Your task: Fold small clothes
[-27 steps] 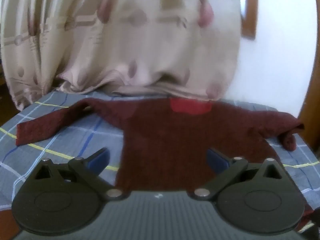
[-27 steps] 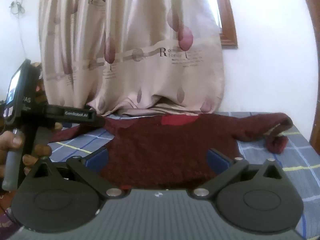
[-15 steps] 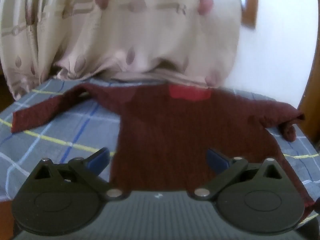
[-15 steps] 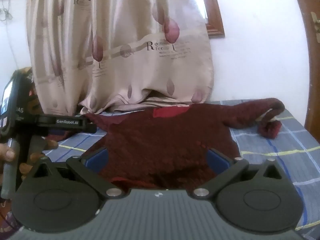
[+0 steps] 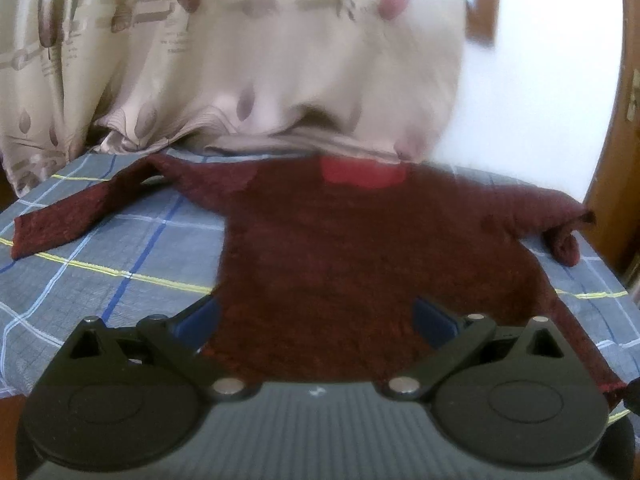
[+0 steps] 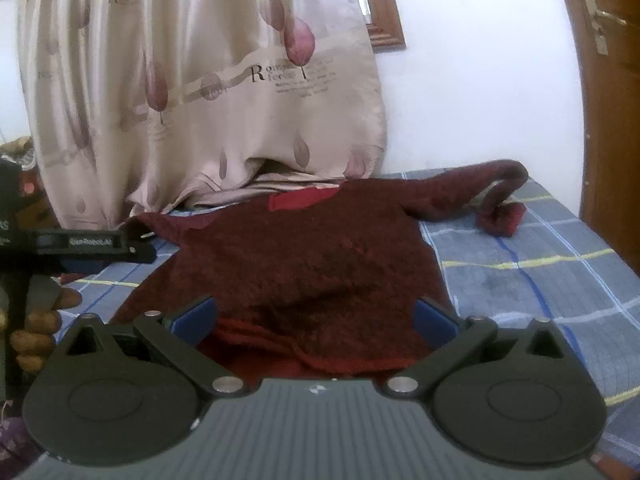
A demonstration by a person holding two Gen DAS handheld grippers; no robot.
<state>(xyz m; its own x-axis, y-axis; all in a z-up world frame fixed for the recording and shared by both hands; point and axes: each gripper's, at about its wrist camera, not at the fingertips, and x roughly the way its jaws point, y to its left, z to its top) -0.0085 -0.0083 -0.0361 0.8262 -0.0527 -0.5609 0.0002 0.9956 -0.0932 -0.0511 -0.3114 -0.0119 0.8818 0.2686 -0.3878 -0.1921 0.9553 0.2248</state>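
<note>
On the checked bed cover [image 5: 120, 264], near its back edge, the dark red sweater [image 5: 360, 248] lies flat for folding. Both the left gripper [image 5: 316, 316] and right gripper [image 6: 316, 316] are wide open, holding nothing, over its bottom hem.

Maroon sweater [image 5: 360, 248] flat on checked bed [image 5: 120, 264]

Soft daylight, left view motion-blurred, fisheye bending at edges
</note>
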